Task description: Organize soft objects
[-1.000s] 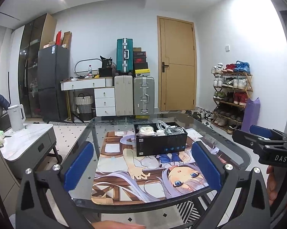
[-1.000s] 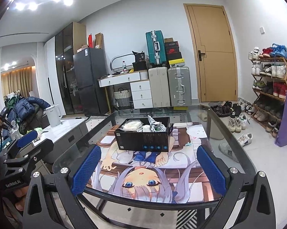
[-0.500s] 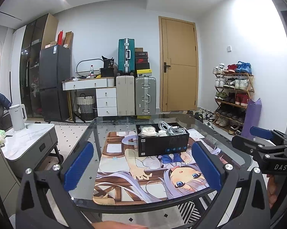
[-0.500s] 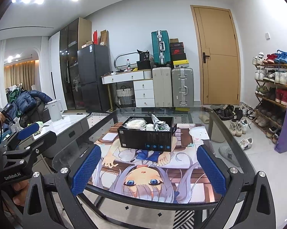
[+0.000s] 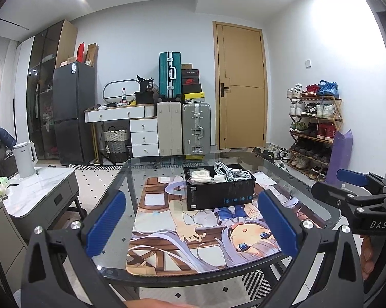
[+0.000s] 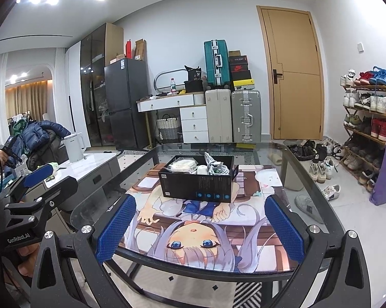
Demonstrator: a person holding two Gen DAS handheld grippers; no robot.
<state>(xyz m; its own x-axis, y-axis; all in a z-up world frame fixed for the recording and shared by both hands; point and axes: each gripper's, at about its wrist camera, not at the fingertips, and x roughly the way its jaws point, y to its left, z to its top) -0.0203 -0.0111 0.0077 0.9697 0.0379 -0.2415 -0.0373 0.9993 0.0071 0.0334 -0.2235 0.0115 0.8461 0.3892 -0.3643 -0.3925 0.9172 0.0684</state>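
Left wrist view, black box (image 5: 220, 192) beyond spread fingers (image 5: 106, 224)

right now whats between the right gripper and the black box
Only the printed desk mat on the glass table. The right wrist view shows nothing else lying between the open right gripper and the black box.

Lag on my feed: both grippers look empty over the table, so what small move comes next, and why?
Probably ease the right gripper forward toward the open black cardboard box on the printed anime desk mat. Both it and the left gripper are open, empty and short of the box, where the coiled white cable and bagged white item lie loose.
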